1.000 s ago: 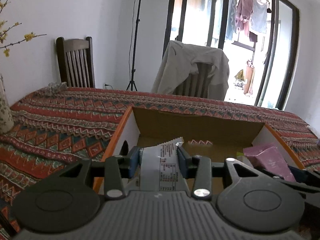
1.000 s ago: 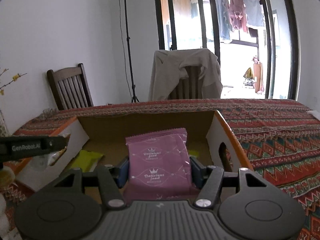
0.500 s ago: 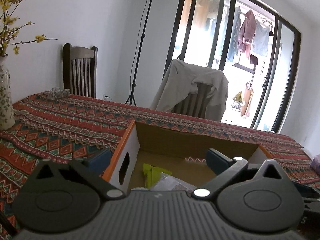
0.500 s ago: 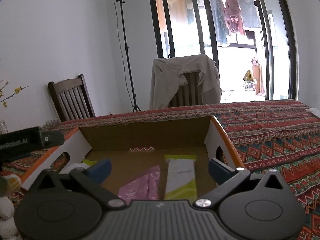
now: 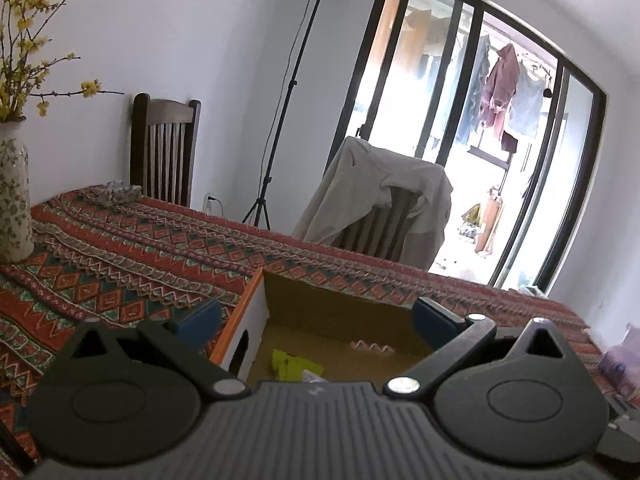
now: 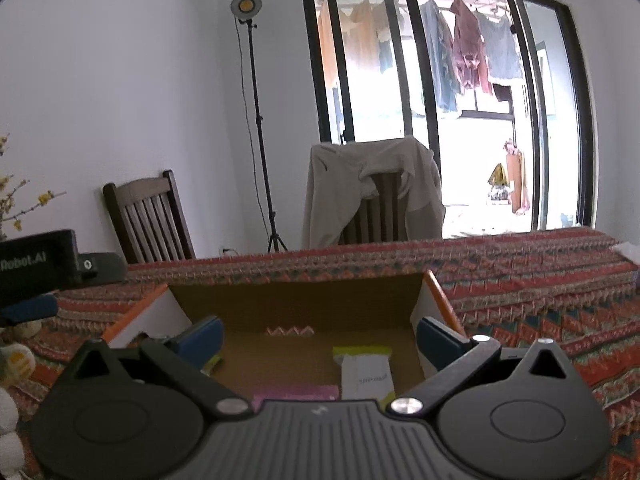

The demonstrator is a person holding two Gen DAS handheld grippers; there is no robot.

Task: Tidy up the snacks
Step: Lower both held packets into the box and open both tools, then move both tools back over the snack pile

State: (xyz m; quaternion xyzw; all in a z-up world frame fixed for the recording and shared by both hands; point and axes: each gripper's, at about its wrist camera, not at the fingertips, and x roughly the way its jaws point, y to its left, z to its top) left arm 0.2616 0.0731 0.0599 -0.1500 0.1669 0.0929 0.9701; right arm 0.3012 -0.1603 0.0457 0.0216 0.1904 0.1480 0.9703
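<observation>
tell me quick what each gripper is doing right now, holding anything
left gripper: jaws open, holding nothing, above the cardboard box.
right gripper: jaws open, holding nothing.

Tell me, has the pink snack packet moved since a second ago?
Yes. The right hand-held gripper, whose jaws have just been opening, released the pink snack packet, which dropped onto the cardboard box floor beside the yellow-and-white packet.

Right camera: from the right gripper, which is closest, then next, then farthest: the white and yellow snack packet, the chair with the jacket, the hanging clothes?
1. White and yellow snack packet, in the box just ahead.
2. Chair with the jacket, behind the table.
3. Hanging clothes, outside the window.
</observation>
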